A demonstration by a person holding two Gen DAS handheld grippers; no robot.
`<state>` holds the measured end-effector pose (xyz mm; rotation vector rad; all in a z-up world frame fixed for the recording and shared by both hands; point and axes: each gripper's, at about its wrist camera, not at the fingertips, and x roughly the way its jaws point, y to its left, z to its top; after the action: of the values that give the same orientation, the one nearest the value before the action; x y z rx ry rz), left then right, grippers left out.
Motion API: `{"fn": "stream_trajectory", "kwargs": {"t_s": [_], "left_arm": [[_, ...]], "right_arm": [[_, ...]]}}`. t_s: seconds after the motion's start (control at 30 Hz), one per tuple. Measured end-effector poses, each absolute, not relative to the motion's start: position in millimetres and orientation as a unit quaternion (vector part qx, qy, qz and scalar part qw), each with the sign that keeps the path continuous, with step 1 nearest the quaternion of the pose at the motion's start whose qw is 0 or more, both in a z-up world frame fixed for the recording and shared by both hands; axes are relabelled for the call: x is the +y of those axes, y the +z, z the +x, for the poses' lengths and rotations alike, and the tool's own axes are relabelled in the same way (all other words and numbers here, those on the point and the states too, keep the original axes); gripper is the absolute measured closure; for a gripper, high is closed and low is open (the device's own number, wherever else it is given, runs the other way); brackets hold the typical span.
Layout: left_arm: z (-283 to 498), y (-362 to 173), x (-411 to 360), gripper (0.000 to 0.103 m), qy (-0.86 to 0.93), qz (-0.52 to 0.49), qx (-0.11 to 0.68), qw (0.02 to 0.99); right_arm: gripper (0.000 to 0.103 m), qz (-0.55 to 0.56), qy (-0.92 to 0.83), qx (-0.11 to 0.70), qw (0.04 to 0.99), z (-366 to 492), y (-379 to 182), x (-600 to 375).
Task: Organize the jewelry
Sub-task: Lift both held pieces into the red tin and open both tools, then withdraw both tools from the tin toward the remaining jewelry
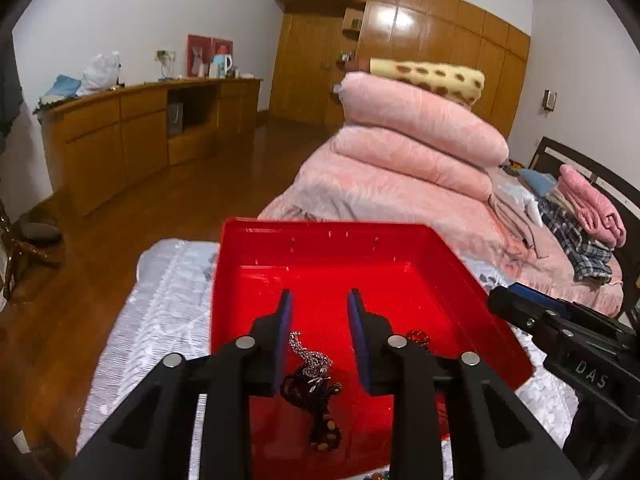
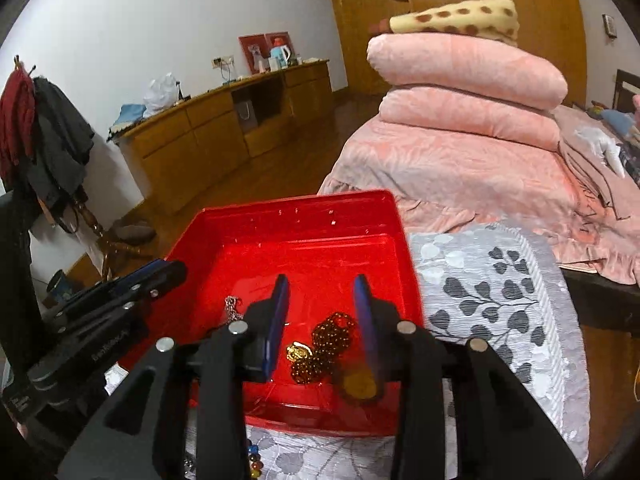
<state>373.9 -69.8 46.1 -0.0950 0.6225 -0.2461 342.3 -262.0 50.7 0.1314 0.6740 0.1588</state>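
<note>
I hold both grippers over the red tray [image 1: 240, 280], left gripper [image 1: 320, 300] and right gripper [image 2: 322, 284] jaws spread, empty; silver chain [image 1: 312, 356] and gold beads [image 2: 328, 340] lie inside, collected there.

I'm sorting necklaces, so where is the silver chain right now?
In the left wrist view the silver chain lies on the floor of the red tray, near its front, between the left tongs, touching a dark beaded strand.
</note>
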Motion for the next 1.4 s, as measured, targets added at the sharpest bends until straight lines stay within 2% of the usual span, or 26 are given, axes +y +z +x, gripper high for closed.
{"fn": "stream_trajectory", "kwargs": {"t_s": [0.13,0.17,0.23,0.3,0.33,0.43,0.5,0.7,1.03,1.4], "left_arm": [[347.7,65.3,-57.5,0.051,-0.117,-0.043,0.278,0.952],[341.1,68.7,-54.4,0.048,-0.117,-0.041,0.273,0.954],[322.6,74.1,-48.0,0.034,-0.108,-0.035,0.261,0.959],[300.9,76.6,-40.9,0.027,-0.096,-0.030,0.244,0.965],[293.2,77.0,-38.4,0.023,-0.094,-0.028,0.238,0.966],[268.2,77.1,-29.4,0.014,-0.088,-0.028,0.227,0.970],[252.4,74.9,-24.4,0.011,-0.082,-0.032,0.222,0.971],[210.3,60.0,-16.0,0.008,-0.077,-0.027,0.231,0.969],[172.9,17.0,-11.4,0.008,-0.063,0.005,0.289,0.955],[186.7,-23.1,-10.0,0.008,-0.055,0.001,0.378,0.924]], "right_arm": [[0.066,0.069,0.072,0.312,0.945,318.1,63.0,-269.8],[0.062,0.066,0.069,0.306,0.947,306.8,65.3,-270.5],[0.055,0.060,0.063,0.296,0.951,290.1,67.8,-269.7],[0.045,0.049,0.054,0.283,0.956,268.9,67.4,-267.2],[0.044,0.044,0.051,0.278,0.958,259.4,66.8,-266.1],[0.035,0.037,0.051,0.268,0.961,230.8,61.5,-263.0],[0.026,0.034,0.049,0.265,0.962,211.1,56.5,-259.9],[0.018,0.038,0.051,0.277,0.959,180.1,42.2,-254.8],[0.018,0.044,0.052,0.320,0.945,145.3,12.4,-244.3],[0.018,0.051,0.056,0.355,0.932,142.4,-13.9,-236.4]]}}
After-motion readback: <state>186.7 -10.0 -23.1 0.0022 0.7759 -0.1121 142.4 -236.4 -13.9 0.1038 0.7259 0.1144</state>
